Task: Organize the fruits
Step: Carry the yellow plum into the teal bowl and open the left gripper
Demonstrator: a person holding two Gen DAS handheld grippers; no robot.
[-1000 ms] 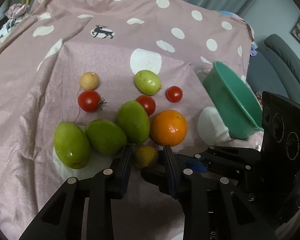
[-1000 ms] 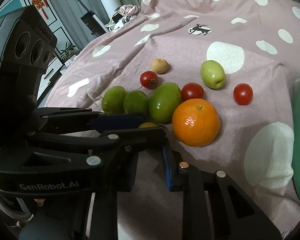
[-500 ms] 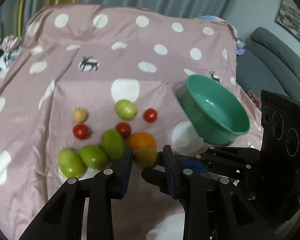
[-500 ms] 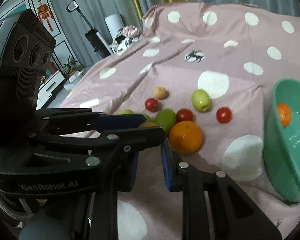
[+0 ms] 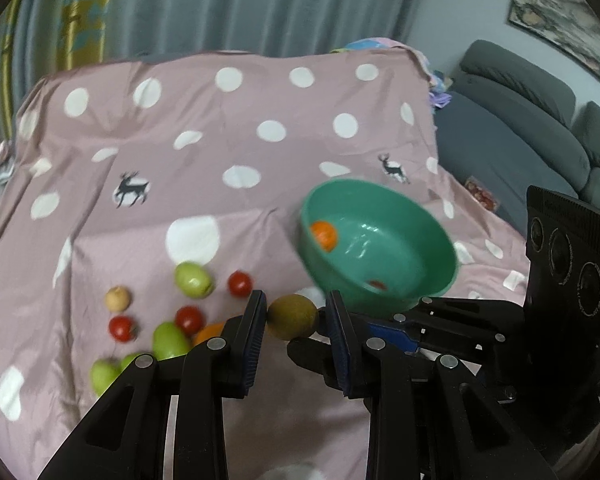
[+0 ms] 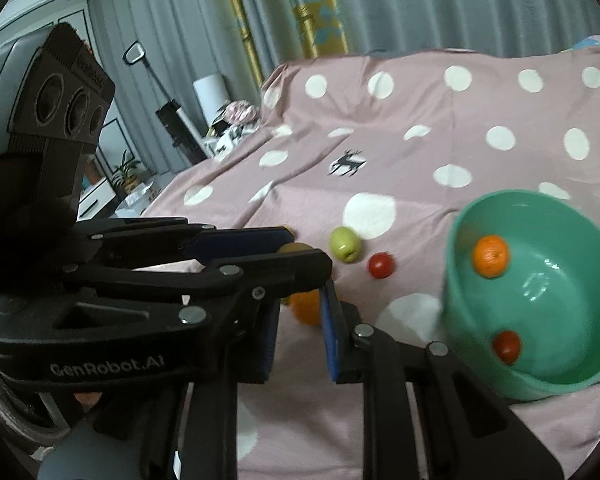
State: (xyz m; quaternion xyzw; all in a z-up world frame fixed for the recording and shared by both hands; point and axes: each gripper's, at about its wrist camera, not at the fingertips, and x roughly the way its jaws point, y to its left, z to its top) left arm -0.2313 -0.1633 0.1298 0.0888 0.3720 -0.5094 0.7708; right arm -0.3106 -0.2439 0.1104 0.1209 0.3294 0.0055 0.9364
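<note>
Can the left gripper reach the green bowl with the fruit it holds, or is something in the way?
Probably yes: the left gripper grips a brownish fruit, and the green bowl sits just beyond, with nothing between.

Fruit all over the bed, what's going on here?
Someone is sorting fruit with two hand-held grippers. The left gripper is shut on a small brownish-green fruit, held up off the pink spotted bedspread near the green bowl. The bowl already holds a small orange and a red tomato. The right gripper is shut and holds nothing. Green fruits, tomatoes and a big orange lie on the bedspread.
</note>
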